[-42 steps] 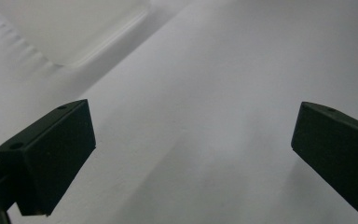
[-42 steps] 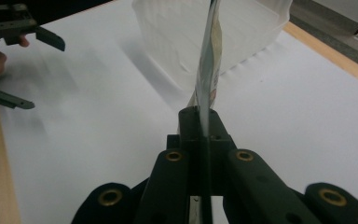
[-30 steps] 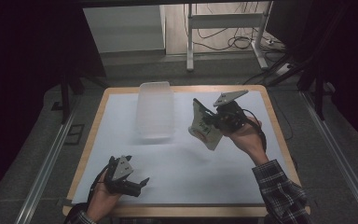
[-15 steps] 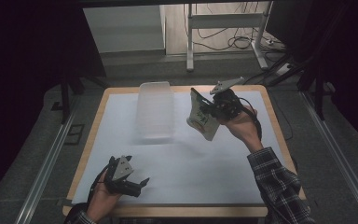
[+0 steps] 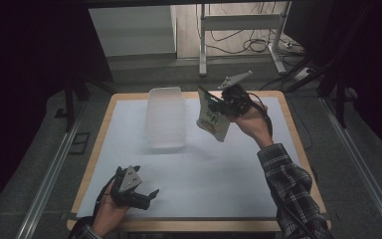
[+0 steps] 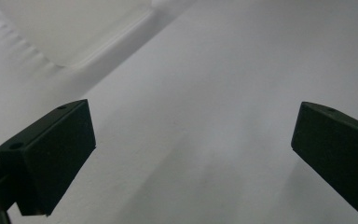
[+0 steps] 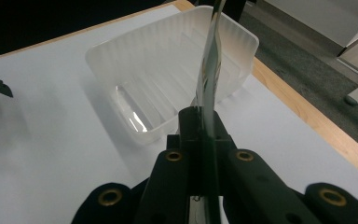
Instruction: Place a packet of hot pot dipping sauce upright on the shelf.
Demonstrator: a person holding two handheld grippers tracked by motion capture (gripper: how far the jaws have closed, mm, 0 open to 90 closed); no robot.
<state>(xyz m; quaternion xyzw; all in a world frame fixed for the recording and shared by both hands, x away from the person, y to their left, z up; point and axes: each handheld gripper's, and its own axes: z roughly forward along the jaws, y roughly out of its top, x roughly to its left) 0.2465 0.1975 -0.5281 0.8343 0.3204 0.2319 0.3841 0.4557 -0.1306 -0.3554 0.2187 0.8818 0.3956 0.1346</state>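
Counting from the largest: one bench [image 5: 278, 164] under a white sheet, one clear plastic tub [image 5: 166, 117] standing empty near its far edge, one flat printed pouch [image 5: 213, 119], two claws. The right claw [image 5: 214, 105] is clamped shut on the pouch's upper edge, holding it in the air just right of the tub; the pouch hangs below the claw, long axis tilted down and toward the person. The left claw [image 5: 149, 195] rests near the front edge, jaws wide apart, holding nothing.
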